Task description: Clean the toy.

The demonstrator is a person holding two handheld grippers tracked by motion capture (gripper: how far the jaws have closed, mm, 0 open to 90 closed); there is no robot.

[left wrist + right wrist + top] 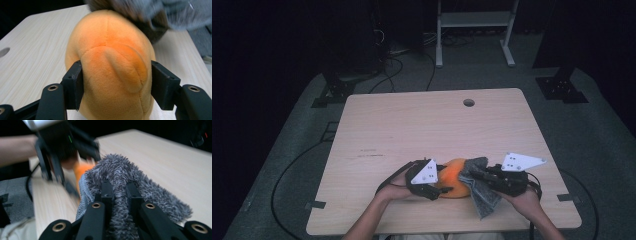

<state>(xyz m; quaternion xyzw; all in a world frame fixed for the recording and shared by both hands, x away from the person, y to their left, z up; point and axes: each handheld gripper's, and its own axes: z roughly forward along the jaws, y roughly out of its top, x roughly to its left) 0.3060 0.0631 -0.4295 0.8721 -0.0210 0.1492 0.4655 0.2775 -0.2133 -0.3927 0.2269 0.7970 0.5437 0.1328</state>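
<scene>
Both forearms come in from the near edge. The left gripper (pixel 438 184) lies low, pointing right, its jaws pressed against the sides of a rounded orange plush toy (pixel 112 72). The right gripper (pixel 477 172) points left, jaws clamped on a shaggy grey cloth (pixel 130 185).

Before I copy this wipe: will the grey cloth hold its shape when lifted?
Probably not: the grey cloth droops from the right gripper and folds between the jaws. Its shaggy pile probably grips the orange plush toy.
</scene>
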